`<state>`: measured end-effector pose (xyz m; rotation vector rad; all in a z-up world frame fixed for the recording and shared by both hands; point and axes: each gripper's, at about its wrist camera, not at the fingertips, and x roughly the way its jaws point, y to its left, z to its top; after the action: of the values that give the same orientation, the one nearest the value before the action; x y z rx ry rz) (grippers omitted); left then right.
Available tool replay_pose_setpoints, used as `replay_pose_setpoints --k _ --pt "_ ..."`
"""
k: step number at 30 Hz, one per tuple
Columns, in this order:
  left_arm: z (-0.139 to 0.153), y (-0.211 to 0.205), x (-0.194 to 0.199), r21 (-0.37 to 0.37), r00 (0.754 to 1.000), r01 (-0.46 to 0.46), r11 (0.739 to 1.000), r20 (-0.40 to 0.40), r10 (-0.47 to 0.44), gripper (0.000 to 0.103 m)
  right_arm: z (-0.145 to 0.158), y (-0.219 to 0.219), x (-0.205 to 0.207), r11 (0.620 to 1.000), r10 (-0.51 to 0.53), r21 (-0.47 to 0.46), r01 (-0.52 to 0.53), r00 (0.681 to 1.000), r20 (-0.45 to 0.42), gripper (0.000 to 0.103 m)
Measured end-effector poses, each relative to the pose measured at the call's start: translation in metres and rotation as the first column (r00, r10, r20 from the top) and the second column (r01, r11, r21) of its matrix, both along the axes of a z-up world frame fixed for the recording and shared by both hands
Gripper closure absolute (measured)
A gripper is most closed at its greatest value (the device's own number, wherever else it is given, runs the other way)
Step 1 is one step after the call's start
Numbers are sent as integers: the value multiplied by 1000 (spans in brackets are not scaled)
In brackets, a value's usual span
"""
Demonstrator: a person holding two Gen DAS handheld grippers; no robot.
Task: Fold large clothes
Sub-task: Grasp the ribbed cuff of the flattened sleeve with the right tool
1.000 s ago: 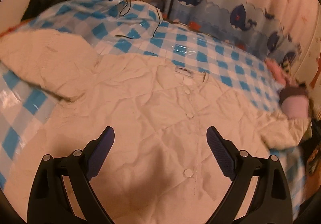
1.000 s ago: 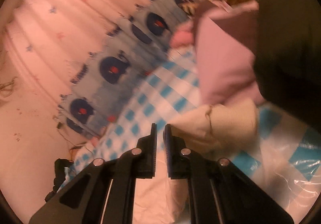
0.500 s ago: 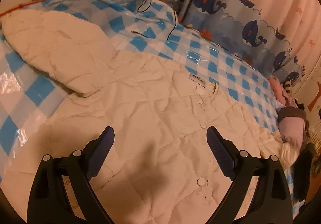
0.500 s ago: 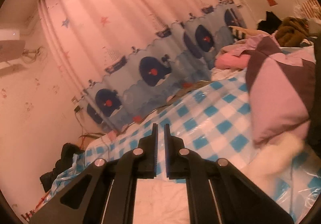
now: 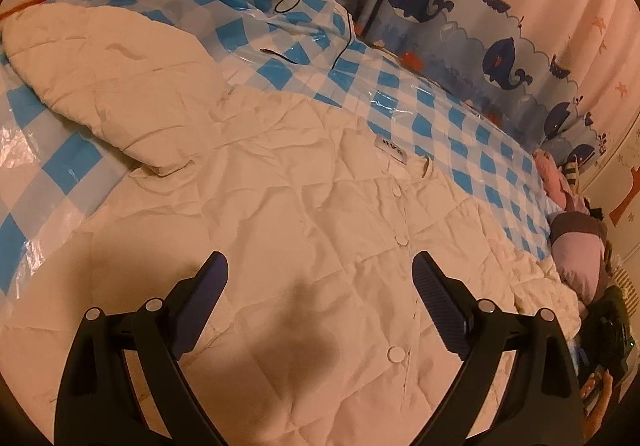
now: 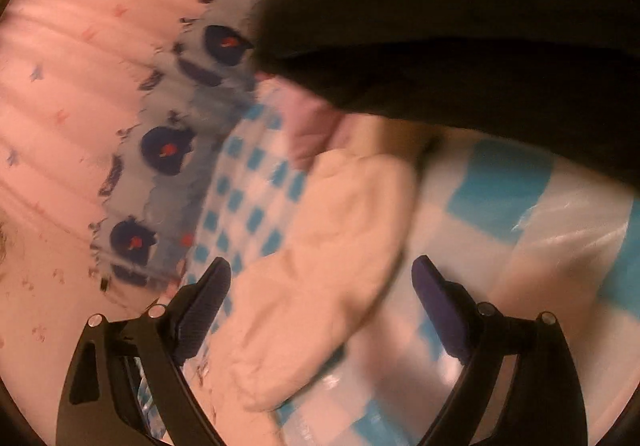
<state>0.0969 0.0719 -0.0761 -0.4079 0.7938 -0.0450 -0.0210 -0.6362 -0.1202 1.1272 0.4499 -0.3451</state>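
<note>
Left gripper (image 5: 320, 300) hovering wide apart, empty, over cream quilted jacket (image 5: 304, 214) spread flat on checkered sheet (image 5: 460, 134); right gripper (image 6: 322, 296) opening above sleeve (image 6: 320, 266), not clamped. Sleeves still out; folding barely begun.

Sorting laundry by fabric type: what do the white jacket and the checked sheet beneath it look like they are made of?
The white jacket looks like matte quilted padded fabric: stitched diamond lines, soft creases, white snap buttons. The blue-and-white checked sheet looks like glossy plastic film, judging by bright glare patches and crinkly wrinkles. Exact fibres cannot be told.
</note>
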Motion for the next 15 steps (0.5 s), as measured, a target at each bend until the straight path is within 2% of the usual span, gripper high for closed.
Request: replay_pose_setpoints --k 5,9,10,11,12,13,15 --pt "-4 -9 5 8 1000 11 1000 -12 -11 14 -21 -30 28 1000 -15 7 15 1000 -11 15" --pt "-7 -17 7 31 999 34 999 -16 -33 14 -25 -44 52 997 -44 -69 40 998 -49 15" --pt "-8 -19 7 33 999 37 999 -20 -36 14 -27 -47 58 995 -54 -83 49 996 -67 26" --pt "-8 -19 8 31 999 39 999 -22 -38 14 -29 -49 62 994 -56 -94 48 995 -80 51" --pt "-9 -19 9 28 999 40 999 -24 -39 14 -30 -50 65 994 -57 -102 47 993 -99 65" --pt "-9 -20 9 27 999 40 999 -26 -40 14 -31 -50 68 994 -50 -105 40 995 -92 73" --pt "-10 -20 10 26 999 40 999 -29 -39 14 -27 -44 71 990 -25 -144 12 996 -87 78"
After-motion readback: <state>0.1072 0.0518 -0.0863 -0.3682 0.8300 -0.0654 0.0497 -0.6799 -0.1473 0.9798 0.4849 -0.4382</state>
